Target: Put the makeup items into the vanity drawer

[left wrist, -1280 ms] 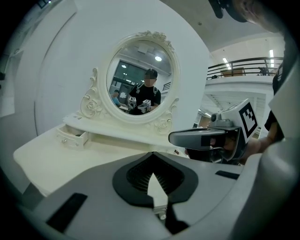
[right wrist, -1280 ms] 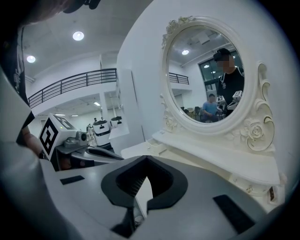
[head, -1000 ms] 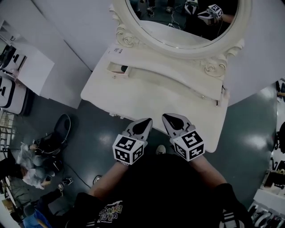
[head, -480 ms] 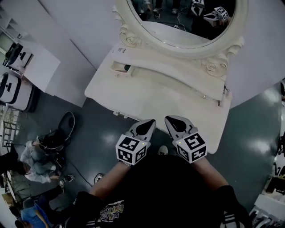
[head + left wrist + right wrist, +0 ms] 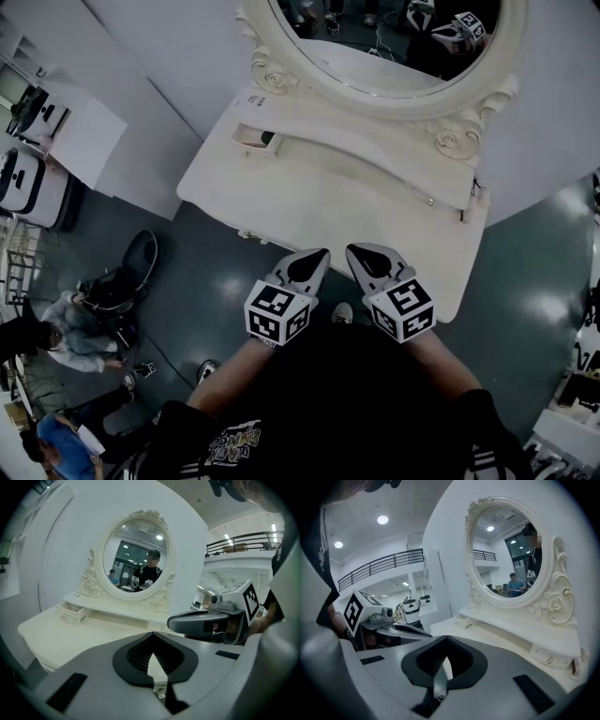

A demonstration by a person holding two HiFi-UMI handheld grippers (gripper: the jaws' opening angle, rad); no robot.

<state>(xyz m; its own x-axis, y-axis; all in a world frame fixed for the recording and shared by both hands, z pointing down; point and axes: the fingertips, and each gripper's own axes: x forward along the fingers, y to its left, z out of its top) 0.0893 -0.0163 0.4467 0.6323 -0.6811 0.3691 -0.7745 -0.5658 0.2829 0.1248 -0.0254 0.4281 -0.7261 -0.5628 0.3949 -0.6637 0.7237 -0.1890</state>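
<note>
Although the task names makeup items, none can be made out on the bare white tabletop (image 5: 309, 202). Only a dull patch shows inside the small white vanity drawer (image 5: 255, 139), too small to tell what it is. That drawer is pulled open at the back left corner of the tabletop, at the left end of the raised shelf below the oval white-framed mirror (image 5: 394, 56).

The left gripper (image 5: 314, 258) hangs over the front edge of the tabletop near its middle, fingers closed on nothing. Just beside it, the right gripper (image 5: 361, 255) is likewise closed and empty. From both, the drawer lies ahead and off to the left, well apart, its open mouth facing the front edge. The left gripper is the nearer one, so I judge that any reach to the drawer falls to it.
</note>
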